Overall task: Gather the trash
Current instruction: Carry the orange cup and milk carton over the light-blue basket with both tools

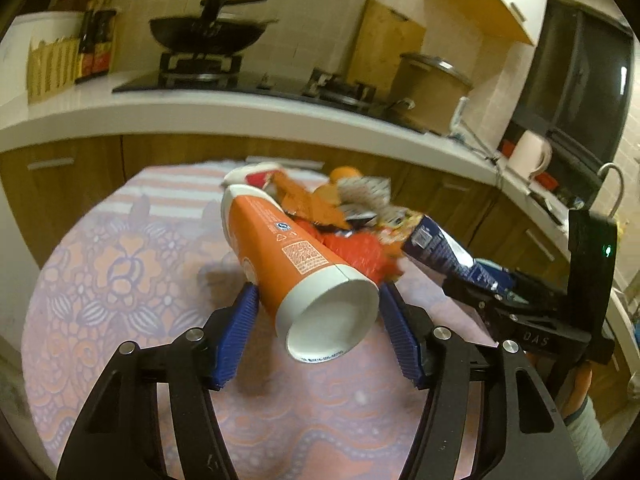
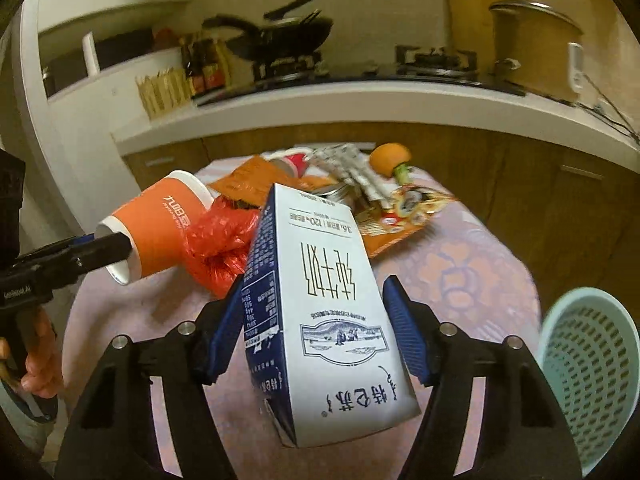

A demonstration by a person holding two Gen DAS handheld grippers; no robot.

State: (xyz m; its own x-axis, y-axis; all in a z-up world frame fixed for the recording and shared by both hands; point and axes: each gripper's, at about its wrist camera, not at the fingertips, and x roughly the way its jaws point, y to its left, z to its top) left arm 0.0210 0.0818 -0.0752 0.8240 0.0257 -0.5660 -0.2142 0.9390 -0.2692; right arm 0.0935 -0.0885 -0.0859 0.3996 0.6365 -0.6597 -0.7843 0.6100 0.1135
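My left gripper (image 1: 318,300) is shut on an orange paper cup (image 1: 288,252), held above the round table with its white base toward the camera. It shows from the side in the right wrist view (image 2: 160,224). My right gripper (image 2: 314,292) is shut on a blue-and-white milk carton (image 2: 320,304), also lifted; it shows at the right of the left wrist view (image 1: 448,250). A heap of trash lies at the table's far side: a red plastic bag (image 2: 220,248), orange wrappers (image 2: 248,184), a snack packet (image 2: 404,208) and an orange fruit piece (image 2: 390,158).
A pale green perforated basket (image 2: 588,380) stands at the table's right. The patterned tablecloth (image 1: 112,272) covers the round table. Behind runs a white kitchen counter (image 1: 240,108) with a wok on the stove (image 1: 208,34), sauce bottles (image 1: 94,46) and a pot (image 1: 436,84).
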